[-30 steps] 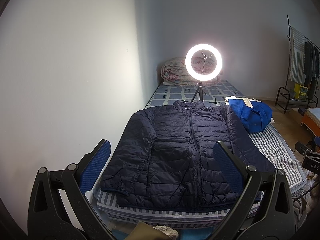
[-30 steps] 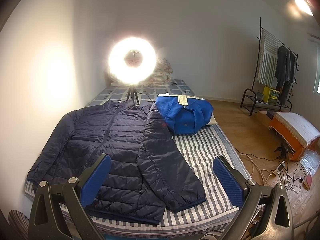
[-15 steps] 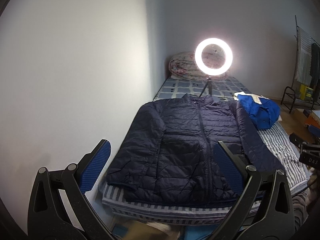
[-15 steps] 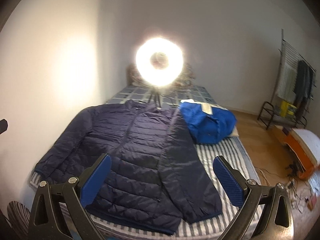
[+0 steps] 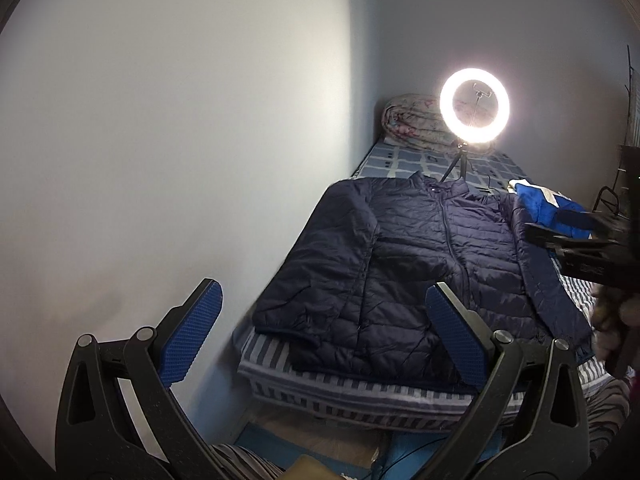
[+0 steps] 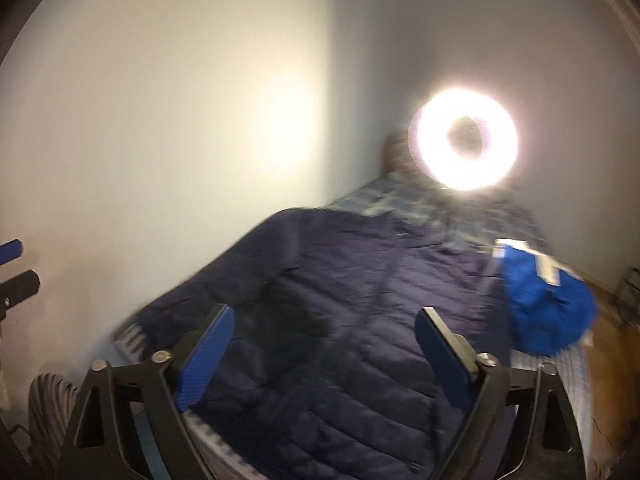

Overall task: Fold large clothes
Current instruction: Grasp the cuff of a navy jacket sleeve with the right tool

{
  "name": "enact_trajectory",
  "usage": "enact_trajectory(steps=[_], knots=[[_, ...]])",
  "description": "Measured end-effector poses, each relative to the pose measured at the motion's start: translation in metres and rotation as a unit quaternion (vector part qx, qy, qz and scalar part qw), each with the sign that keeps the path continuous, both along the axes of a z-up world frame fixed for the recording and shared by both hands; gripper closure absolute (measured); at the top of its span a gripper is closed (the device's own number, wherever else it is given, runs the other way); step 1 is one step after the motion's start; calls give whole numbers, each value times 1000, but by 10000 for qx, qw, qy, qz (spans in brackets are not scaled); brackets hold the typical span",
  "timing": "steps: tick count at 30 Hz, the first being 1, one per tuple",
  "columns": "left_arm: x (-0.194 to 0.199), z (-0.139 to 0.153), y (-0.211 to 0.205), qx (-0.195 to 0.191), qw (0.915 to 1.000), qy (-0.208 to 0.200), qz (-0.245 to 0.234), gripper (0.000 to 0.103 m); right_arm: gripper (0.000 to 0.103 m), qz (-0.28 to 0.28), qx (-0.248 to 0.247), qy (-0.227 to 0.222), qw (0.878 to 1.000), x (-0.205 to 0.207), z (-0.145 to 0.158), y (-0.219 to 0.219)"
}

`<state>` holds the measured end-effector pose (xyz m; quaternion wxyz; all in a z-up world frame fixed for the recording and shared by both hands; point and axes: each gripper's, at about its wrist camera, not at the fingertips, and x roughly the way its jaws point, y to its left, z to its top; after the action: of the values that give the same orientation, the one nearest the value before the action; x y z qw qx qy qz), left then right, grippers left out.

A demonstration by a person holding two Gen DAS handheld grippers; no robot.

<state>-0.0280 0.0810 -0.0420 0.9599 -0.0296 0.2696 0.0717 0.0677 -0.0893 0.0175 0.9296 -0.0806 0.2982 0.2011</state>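
The navy quilted jacket (image 5: pixel 420 276) is laid flat and front-up on the striped bed (image 5: pixel 360 384), with its collar toward the ring light (image 5: pixel 474 106) at the far end and its hem at the near edge. Its long axis is thus run straight away from both tools, from hem to collar, and the zip is seen down the middle. The sleeve on the wall side is laid along the body, close to the white wall (image 5: pixel 160 160); the other sleeve is spread toward the open side of the bed, where a blue garment (image 5: pixel 552 212) is heaped just beside it.

The left tool (image 5: pixel 320 336) is held released, its blue pads set wide apart, nothing between them. It is poised above the near corner of the bed, with the wall-side sleeve and hem ahead of it and slightly to its right. The right tool (image 6: pixel 324 356) is likewise held unclenched and empty, over the lower body of the jacket (image 6: pixel 360 320); that view is blurred, so finer detail cannot be told. Neither tool is touching the cloth.

The wall-side sleeve is judged nearer the left tool and the spread sleeve nearer the right one, so a lengthwise fold toward the zip would probably be begun from those sides.
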Motion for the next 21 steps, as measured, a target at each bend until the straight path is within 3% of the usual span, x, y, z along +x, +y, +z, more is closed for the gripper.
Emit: enact_trajectory(steps=[5, 10, 16, 21], knots=[[-12, -10, 10, -20, 9998, 175, 116, 11, 34, 1168, 54, 519, 9918, 22, -32, 54], [-25, -16, 22, -96, 9988, 332, 358, 15, 38, 2083, -63, 1021, 9727, 38, -73, 107], [-34, -24, 35, -112, 9979, 427, 484, 15, 45, 2738, -349, 1340, 9518, 50, -121, 176], [-38, -30, 45, -275, 9968, 442, 602, 16, 49, 3243, -867, 1499, 9300, 49, -158, 235]])
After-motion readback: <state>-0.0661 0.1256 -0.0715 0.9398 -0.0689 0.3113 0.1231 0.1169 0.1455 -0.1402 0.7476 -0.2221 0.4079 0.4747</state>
